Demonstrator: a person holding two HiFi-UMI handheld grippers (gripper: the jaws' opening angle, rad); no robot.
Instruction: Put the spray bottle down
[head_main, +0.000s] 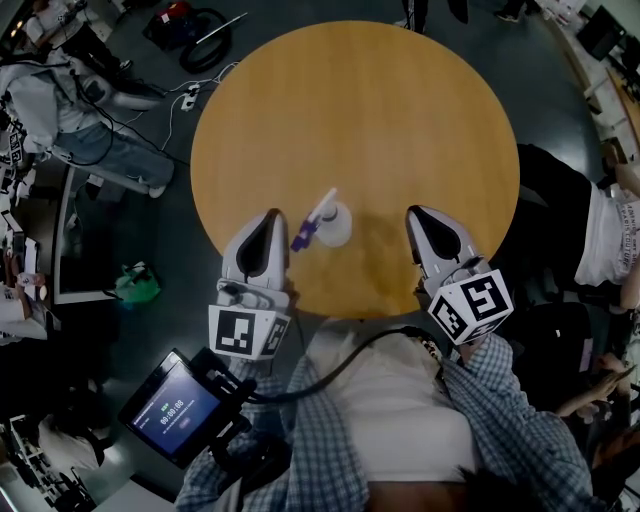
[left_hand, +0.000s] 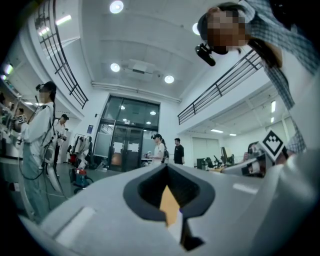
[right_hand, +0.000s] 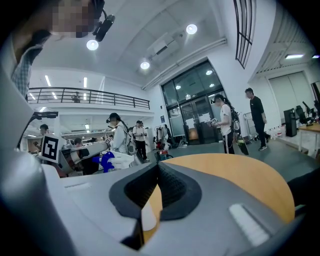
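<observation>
On the round table, between both grippers and held by neither: spray bottle. Left gripper closed, empty, just beside it; right gripper likewise closed on nothing, farther off.

Hardly anything here can be read. The small screen mounted by the person's left arm shows one line of white digits split by colons, like a clock readout. A green mark sits above it and a pale button below, and the digits are too small to tell for certain. The cube on the left hand-held gripper and the cube on the right hand-held gripper carry black-and-white square markers, which are patterns, not letters.
</observation>
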